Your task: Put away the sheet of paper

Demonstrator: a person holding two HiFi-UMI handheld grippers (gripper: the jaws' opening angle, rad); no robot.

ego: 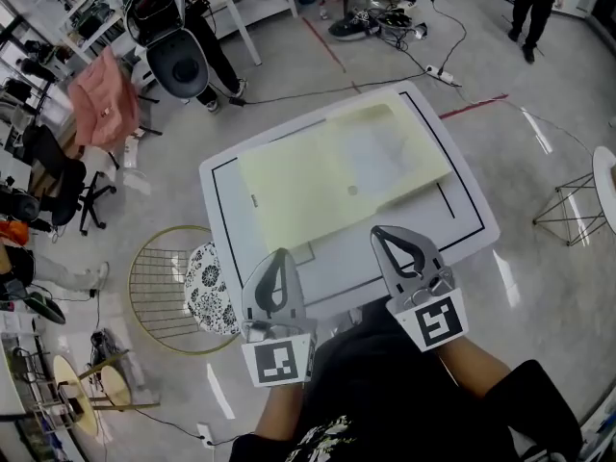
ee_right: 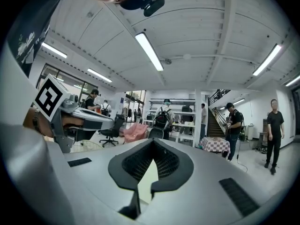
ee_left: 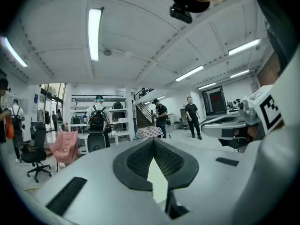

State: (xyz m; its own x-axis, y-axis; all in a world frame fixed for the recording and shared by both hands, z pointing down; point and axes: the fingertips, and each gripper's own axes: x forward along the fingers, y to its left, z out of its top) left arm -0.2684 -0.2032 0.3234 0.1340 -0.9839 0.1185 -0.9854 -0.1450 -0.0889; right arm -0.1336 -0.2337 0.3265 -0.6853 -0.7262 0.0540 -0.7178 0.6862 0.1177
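On the bench (ego: 460, 239), the sheet of paper (ego: 380, 152) seems tucked inside the yellow folder (ego: 308, 191); left gripper (ego: 280, 255) and right gripper (ego: 387, 233) hover clenched, empty; stowing looks finished.

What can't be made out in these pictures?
- Head view: whether the pale sheet lies on or inside the yellow folder; too faint.
- Head view: parts of the near edge of the table, hidden behind the left claw and right claw.
- Both gripper views: almost all of the table, blocked by each claw's own grey body.
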